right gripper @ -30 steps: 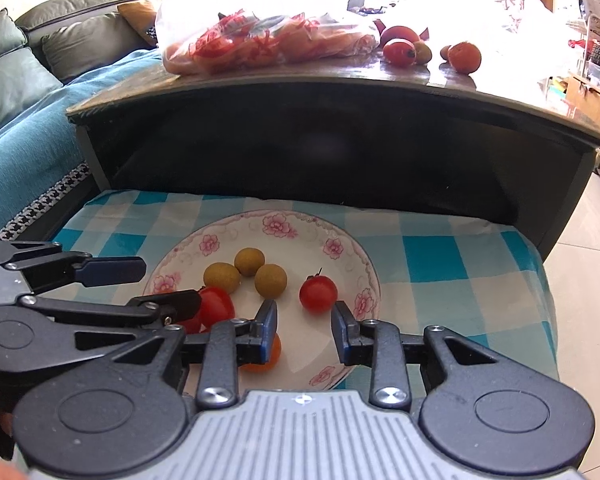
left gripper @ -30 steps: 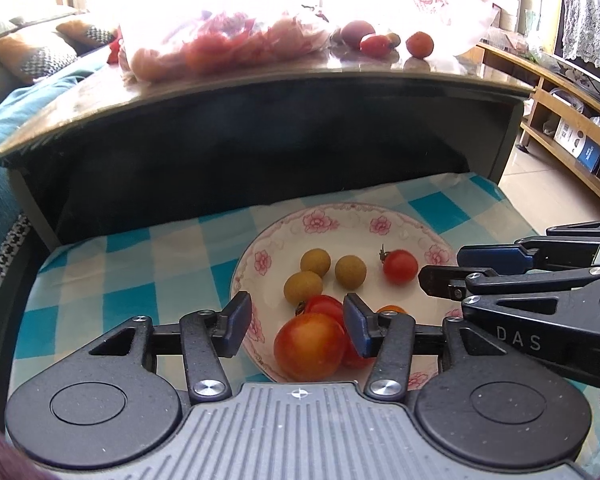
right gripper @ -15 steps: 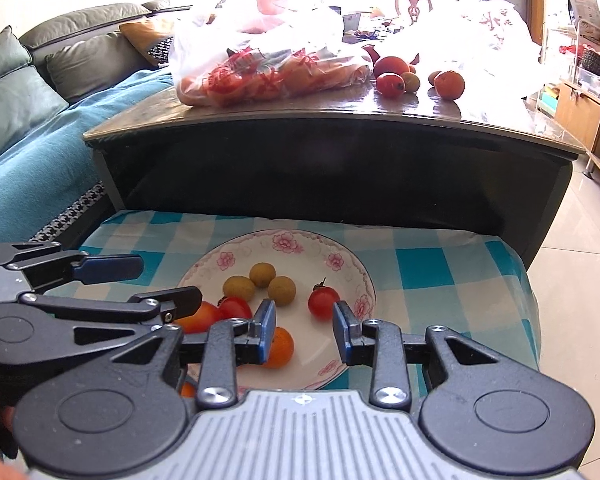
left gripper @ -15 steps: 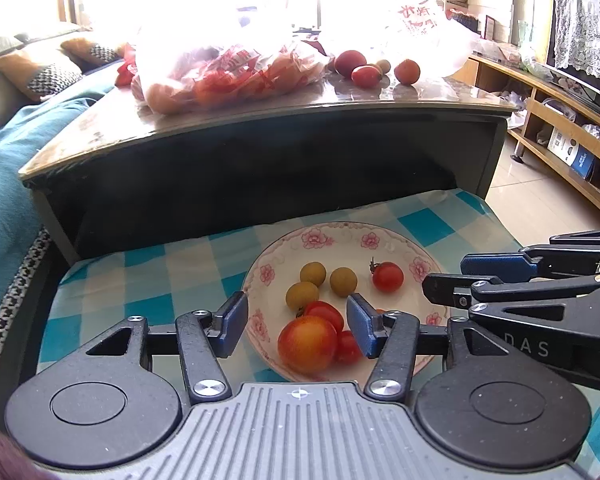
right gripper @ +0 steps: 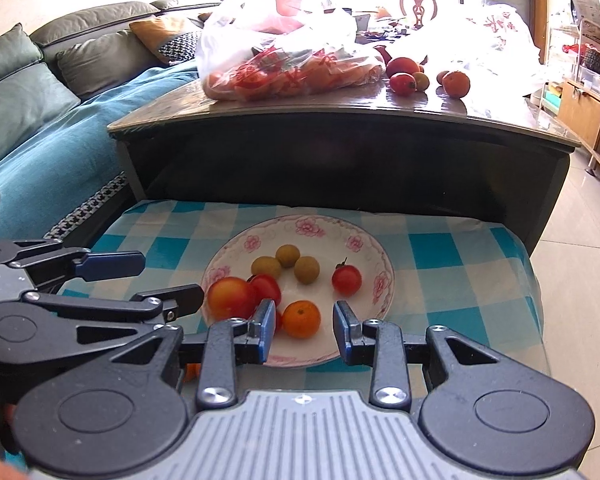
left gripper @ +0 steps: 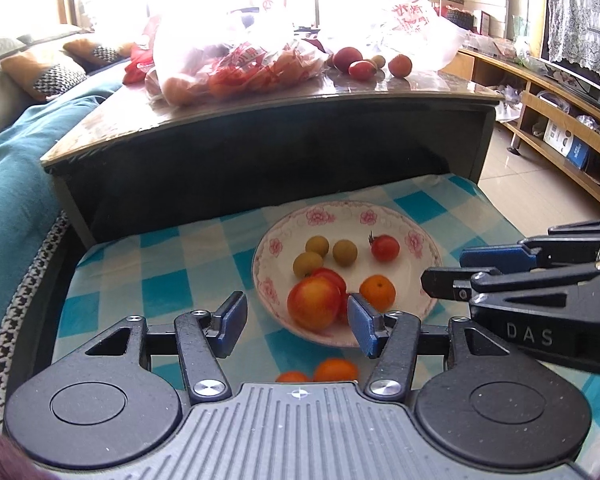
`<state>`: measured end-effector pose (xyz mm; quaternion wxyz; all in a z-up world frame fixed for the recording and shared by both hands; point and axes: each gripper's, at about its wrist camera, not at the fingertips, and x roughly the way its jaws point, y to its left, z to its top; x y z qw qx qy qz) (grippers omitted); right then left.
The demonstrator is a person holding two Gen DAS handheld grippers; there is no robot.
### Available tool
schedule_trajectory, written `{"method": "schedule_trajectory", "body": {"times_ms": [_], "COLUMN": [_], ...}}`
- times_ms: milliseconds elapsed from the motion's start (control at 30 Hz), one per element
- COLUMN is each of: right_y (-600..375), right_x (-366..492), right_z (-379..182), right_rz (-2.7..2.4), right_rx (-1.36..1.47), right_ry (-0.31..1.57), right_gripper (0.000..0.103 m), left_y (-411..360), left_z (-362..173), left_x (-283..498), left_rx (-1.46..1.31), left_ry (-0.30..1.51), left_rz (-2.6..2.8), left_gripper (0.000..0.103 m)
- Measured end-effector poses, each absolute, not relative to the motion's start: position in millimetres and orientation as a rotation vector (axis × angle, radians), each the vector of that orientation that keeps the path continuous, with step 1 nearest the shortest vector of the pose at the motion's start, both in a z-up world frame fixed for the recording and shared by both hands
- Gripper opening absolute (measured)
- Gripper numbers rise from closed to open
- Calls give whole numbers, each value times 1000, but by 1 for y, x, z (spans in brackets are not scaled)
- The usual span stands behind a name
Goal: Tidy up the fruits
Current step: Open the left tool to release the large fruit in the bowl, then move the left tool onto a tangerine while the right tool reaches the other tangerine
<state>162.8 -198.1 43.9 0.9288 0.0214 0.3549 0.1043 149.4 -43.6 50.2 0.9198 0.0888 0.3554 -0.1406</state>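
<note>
The left gripper [left gripper: 296, 322] has its jaws spread wide with nothing between them, and the right gripper [right gripper: 302, 330] is likewise released and empty. Both hover over the near edge of a flowered plate [right gripper: 374, 248] that sits on a blue-checked cloth [right gripper: 440, 248].

Seen from the left wrist, a large red-orange fruit [left gripper: 314, 306] lies on the plate just ahead of the gap between the left jaws, with a small orange [left gripper: 377, 292] just beyond the right-hand jaw tip. From the right wrist, that orange [right gripper: 301, 319] sits in line with the opening of the right jaws, slightly ahead of them. Farther out from both jaws lie three yellow-green round fruits [right gripper: 287, 256] and a stemmed cherry tomato [right gripper: 346, 279].

Two more orange fruits [left gripper: 335, 370] rest on the cloth below the left jaws, off the plate; they are partly hidden, so their kind is uncertain.

Well beyond, a dark worktop [left gripper: 260, 108] carries a plastic bag of fruit [left gripper: 236, 68] and loose fruit [left gripper: 399, 65].
</note>
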Motion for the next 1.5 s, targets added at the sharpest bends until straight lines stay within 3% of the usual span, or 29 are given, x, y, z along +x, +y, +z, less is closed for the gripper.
{"method": "schedule_trajectory", "body": {"times_ms": [700, 1500], "right_y": [-159, -120], "right_x": [139, 186], "right_z": [20, -22], "right_rz": [260, 332], "right_rx": [2, 18], "right_ry": [822, 915], "right_gripper": [40, 40], "left_y": [-3, 4], "left_z": [26, 2], "left_x": [121, 126], "left_rx": [263, 229], "left_ry": [804, 921], "left_rz": [-299, -382], "left_gripper": [70, 71]}}
